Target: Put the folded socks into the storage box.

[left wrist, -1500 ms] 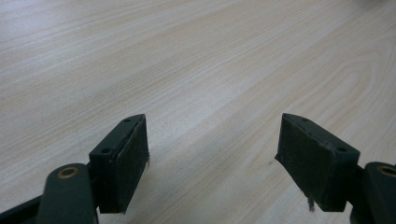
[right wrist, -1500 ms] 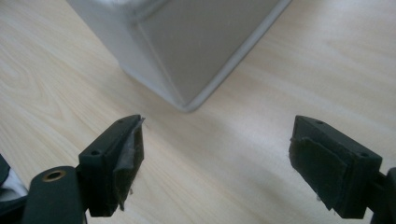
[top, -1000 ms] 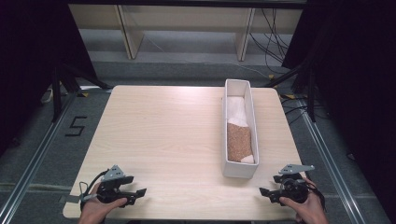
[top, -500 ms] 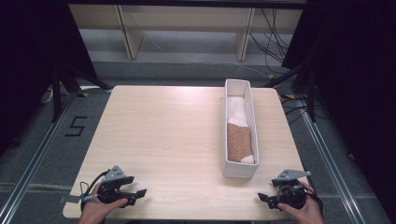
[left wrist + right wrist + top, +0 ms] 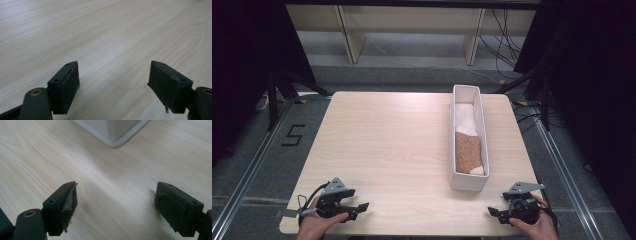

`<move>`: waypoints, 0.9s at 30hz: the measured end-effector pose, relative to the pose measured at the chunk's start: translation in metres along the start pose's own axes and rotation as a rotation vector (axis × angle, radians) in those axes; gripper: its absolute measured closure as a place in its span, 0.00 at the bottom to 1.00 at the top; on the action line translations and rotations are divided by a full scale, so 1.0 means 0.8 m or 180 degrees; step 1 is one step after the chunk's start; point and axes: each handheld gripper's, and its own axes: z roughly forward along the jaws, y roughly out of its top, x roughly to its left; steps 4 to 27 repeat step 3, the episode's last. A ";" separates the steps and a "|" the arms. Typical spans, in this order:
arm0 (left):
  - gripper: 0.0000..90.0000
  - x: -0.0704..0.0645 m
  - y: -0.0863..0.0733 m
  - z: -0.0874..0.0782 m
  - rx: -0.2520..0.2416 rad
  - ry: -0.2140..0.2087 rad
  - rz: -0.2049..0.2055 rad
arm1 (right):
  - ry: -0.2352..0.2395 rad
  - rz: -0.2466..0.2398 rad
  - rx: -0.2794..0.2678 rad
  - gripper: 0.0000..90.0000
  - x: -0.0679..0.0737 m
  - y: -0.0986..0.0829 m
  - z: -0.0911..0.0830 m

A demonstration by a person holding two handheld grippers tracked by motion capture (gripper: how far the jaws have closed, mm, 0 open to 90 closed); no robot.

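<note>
Floor mark "5" (image 5: 294, 135) beside table (image 5: 387, 145); left claw (image 5: 360, 208), right claw (image 5: 495, 213) both wide, empty.

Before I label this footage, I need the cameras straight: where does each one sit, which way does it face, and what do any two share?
High view: above the person's side, looking forward and down on the pale wooden table; both hands, left gripper and right gripper enter at the bottom.
Left gripper view: rides that gripper, looks along its open black jaws over bare tabletop.
Right gripper view: rides that gripper, faces a corner of the long white rectangular bin.
Shared: high and right gripper views both show the bin.
</note>
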 end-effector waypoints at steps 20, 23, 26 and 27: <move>0.26 0.001 0.000 0.000 0.0022 -0.0006 0.0031 | 0.0005 -0.0021 -0.0012 0.21 0.000 0.000 0.000; 0.26 0.001 0.000 0.000 0.0022 -0.0006 0.0031 | 0.0005 -0.0021 -0.0012 0.21 0.000 0.000 0.000; 0.26 0.001 0.000 0.000 0.0022 -0.0006 0.0031 | 0.0005 -0.0021 -0.0012 0.21 0.000 0.000 0.000; 0.26 0.001 0.000 0.000 0.0022 -0.0006 0.0031 | 0.0005 -0.0021 -0.0012 0.21 0.000 0.000 0.000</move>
